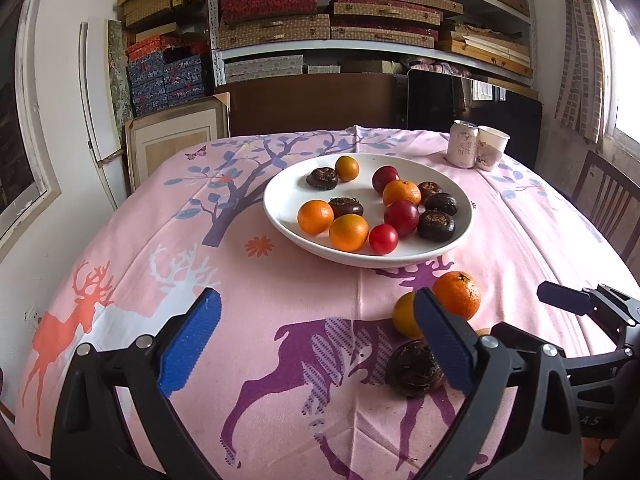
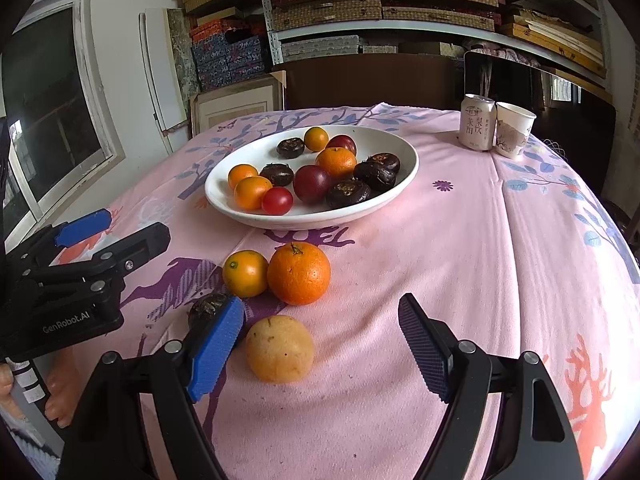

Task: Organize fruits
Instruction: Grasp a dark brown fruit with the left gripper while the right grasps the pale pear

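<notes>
A white bowl [image 1: 280, 216] [image 2: 224, 204] mid-table holds several oranges, red plums and dark water chestnuts. Loose on the pink cloth in front of it lie a large orange [image 2: 298, 273] [image 1: 457, 294], a small orange [image 2: 245, 273] [image 1: 404, 315], a dark water chestnut [image 1: 412, 368] [image 2: 208, 307] and a pale yellow fruit [image 2: 279, 349]. My left gripper [image 1: 316, 340] is open and empty, its right finger just in front of the small orange and the chestnut. My right gripper [image 2: 320, 348] is open, the pale fruit lying between its fingers, nearer the left one.
A drink can [image 2: 477, 121] [image 1: 462, 144] and a paper cup [image 2: 513, 129] [image 1: 491, 148] stand at the table's far right. Shelves of boxes fill the back wall. A wooden chair [image 1: 608, 200] stands at the right. The left gripper's body [image 2: 72, 280] shows at left.
</notes>
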### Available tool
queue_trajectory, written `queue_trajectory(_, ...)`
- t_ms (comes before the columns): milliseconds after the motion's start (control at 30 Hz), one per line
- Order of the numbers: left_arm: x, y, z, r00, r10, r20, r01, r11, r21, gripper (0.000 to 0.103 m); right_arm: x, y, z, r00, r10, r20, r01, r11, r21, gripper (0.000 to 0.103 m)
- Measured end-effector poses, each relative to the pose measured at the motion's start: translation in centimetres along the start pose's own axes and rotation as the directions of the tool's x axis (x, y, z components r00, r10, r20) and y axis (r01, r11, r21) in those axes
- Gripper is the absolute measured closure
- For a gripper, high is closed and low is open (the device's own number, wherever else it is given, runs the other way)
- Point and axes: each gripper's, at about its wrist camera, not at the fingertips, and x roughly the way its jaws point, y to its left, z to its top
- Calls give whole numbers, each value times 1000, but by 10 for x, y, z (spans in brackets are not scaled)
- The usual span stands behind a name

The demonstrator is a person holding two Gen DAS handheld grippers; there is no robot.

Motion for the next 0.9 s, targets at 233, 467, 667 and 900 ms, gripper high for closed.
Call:
queue_trajectory(233,1,1,-1,1000,9,-4,-9,1000,4,7,3,4,-5,1000,9,-30,-10,1000,-15,22)
queue_trajectory(467,11,19,0,998,18,-62,-23,997,-75,5,6,11,-11,996,36,-78,-39,998,-48,22)
queue_trajectory(667,19,28,-2,993,20,-114,-33,993,-117,5,6,16,-16,994,36,-100,-43,996,-75,27)
queue_trajectory(900,17,23,-2,993,34,-113,-45,995,-93,5,22,19,-16,984,62,-168,-76,994,-76,49)
